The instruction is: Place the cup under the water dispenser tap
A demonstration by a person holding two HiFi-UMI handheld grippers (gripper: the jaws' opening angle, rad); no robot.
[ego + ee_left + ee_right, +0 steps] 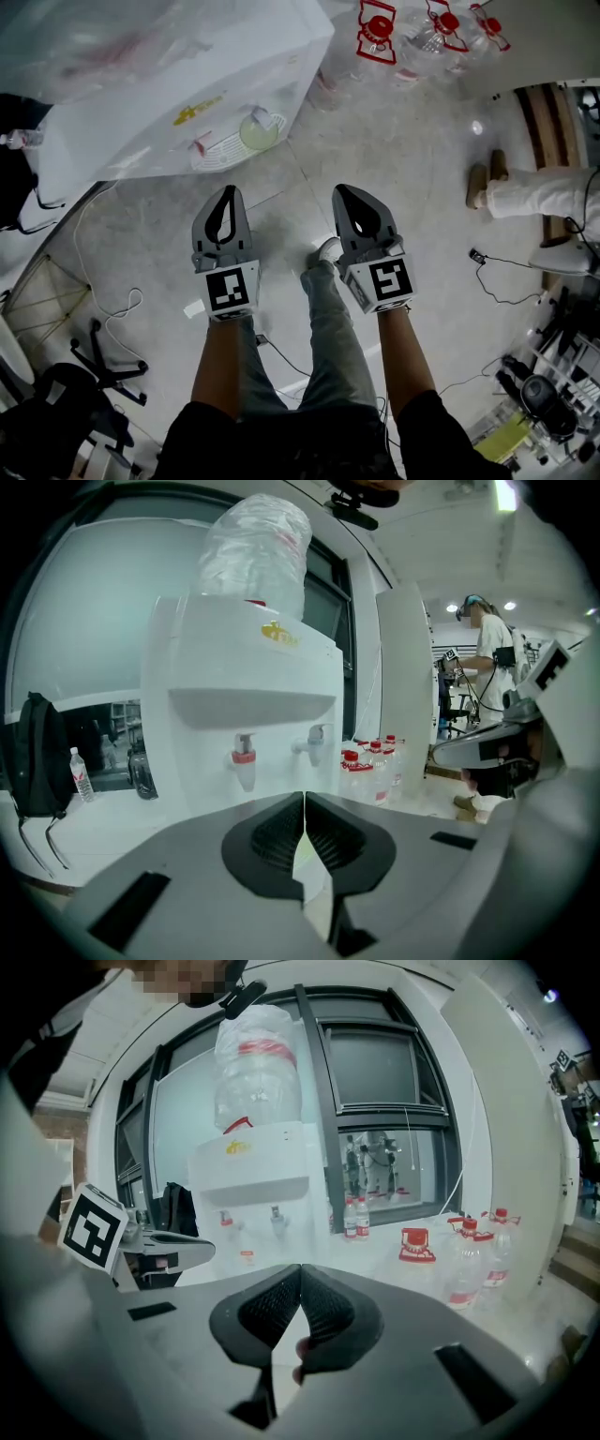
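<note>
A: How are the jaws of the left gripper [304, 799] standing?

B: They are pressing together at the tips, and the black ribbed pads [274, 836] are holding nothing. The right gripper [300, 1270] is doing the same: its tips are meeting, and nothing is sitting between them.

A: What room are they having around them?

B: In the head view both are hanging side by side over the pale stone floor [412, 169], apart from each other. The person's grey trouser leg [323, 319] and white shoe [329, 249] are showing between them. Ahead of the tips, a strip of bare floor is lying open up to the front edge of the white water dispenser [141, 112]. To the right of the dispenser, clear plastic bottles with red caps [412, 33] are crowding the floor, well apart from the right gripper.

A: And where is the cup?

B: The small round pale-green cup [260, 131] is standing on the dispenser's white drip tray [217, 153], at its right end, partly under the overhanging front. It is lying ahead of the left gripper's tip and a little to the right, and it is touching neither gripper. In the left gripper view the red tap [244, 758] and the pale blue tap [314, 741] are showing above the jaws. The gripper's own body is covering the tray there, so I cannot tell under which tap the cup is standing.
</note>
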